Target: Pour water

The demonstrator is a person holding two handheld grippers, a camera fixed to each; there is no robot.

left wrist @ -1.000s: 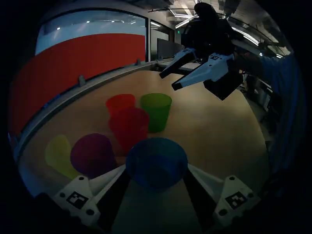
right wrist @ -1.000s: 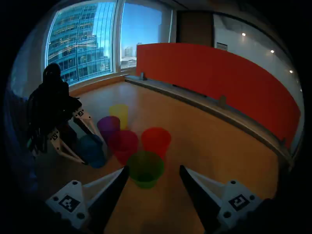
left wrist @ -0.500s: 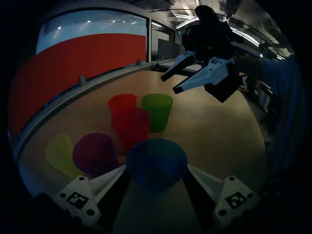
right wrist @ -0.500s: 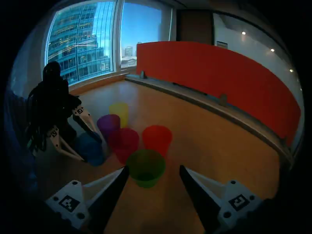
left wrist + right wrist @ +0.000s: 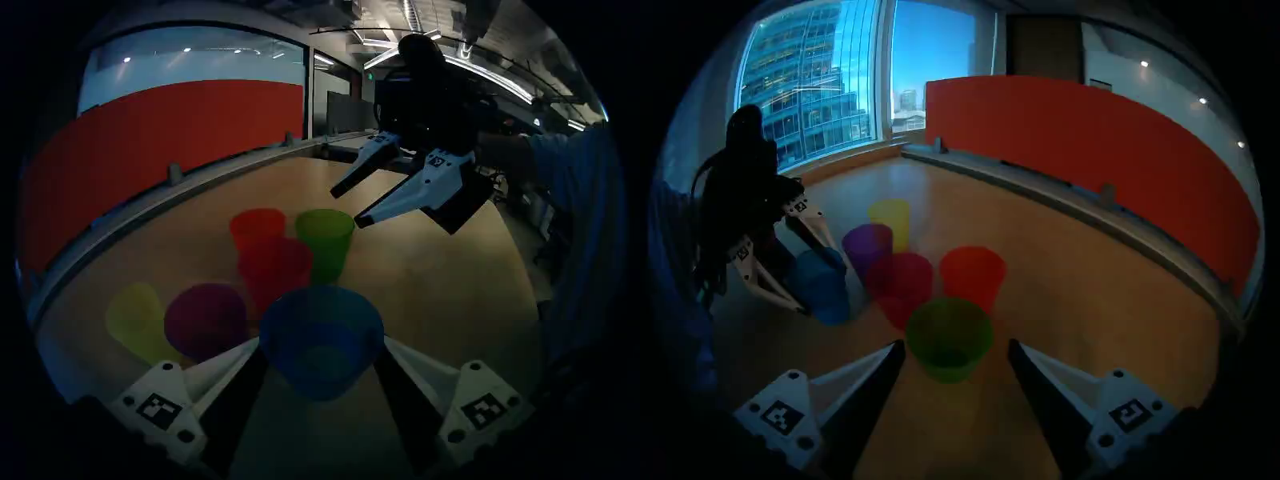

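Note:
A blue cup (image 5: 322,352) sits between the fingers of my left gripper (image 5: 320,340), which is shut on its sides. From the right gripper view the same blue cup (image 5: 818,276) is held in the left gripper (image 5: 820,292) by a person in a dark sleeve. A green cup (image 5: 948,338) stands just beyond the tips of my open right gripper (image 5: 952,360). In the left gripper view the right gripper (image 5: 346,210) hovers just above the green cup (image 5: 324,240), jaws apart. Whether any cup holds water is too dark to tell.
Orange-red (image 5: 972,276), crimson (image 5: 900,288), purple (image 5: 868,244) and yellow (image 5: 890,220) cups cluster on the wooden table (image 5: 1088,304) between the two grippers. A red partition (image 5: 1120,144) runs along the table's far edge. Windows (image 5: 816,88) lie beyond.
The right gripper has come down and nearer to the green cup. The blue cup in the left gripper sits slightly higher against the other cups.

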